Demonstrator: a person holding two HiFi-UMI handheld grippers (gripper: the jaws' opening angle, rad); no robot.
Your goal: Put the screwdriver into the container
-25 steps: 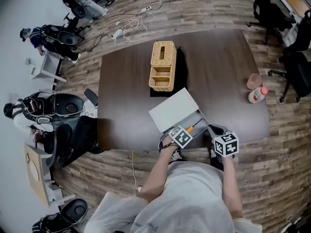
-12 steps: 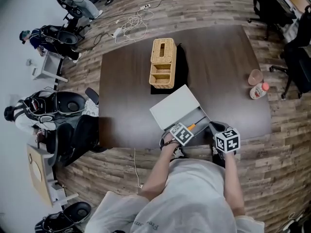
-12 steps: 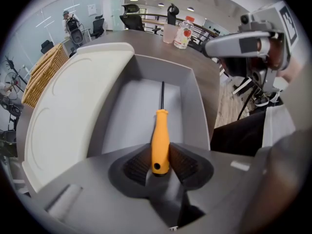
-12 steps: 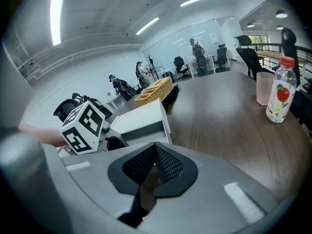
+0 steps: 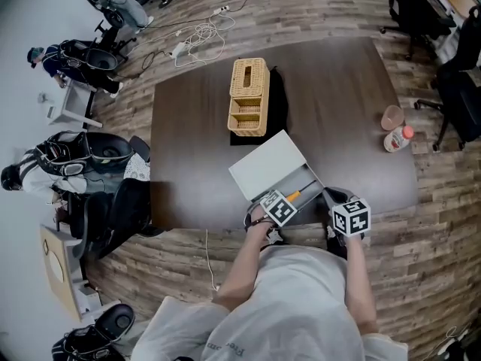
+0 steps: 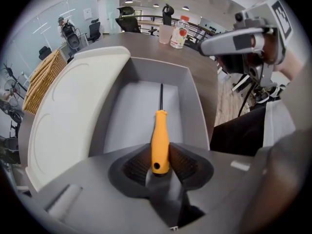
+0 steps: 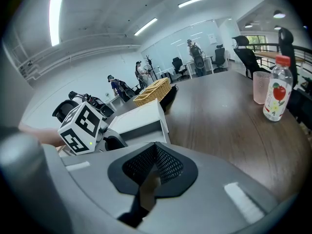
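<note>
The screwdriver (image 6: pixel 160 135) has an orange handle and a thin dark shaft. Its tip reaches down onto the floor of the open grey container (image 6: pixel 195 106). My left gripper (image 6: pixel 161 162) is shut on the handle's end, with a pad against each side. In the head view the left gripper (image 5: pixel 288 200) hangs over the container (image 5: pixel 307 180) at the table's near edge, and the orange handle (image 5: pixel 294 195) shows just beyond it. The container's white lid (image 5: pixel 267 164) lies slid towards the far left. My right gripper (image 7: pixel 155 165) is shut on nothing, just right of the container (image 5: pixel 332 198).
A wicker basket (image 5: pixel 249 96) on a dark cloth stands at the table's middle. A pink cup (image 5: pixel 391 116) and a small bottle (image 5: pixel 397 138) sit near the right edge. Office chairs and cables surround the table. The near table edge runs right under both grippers.
</note>
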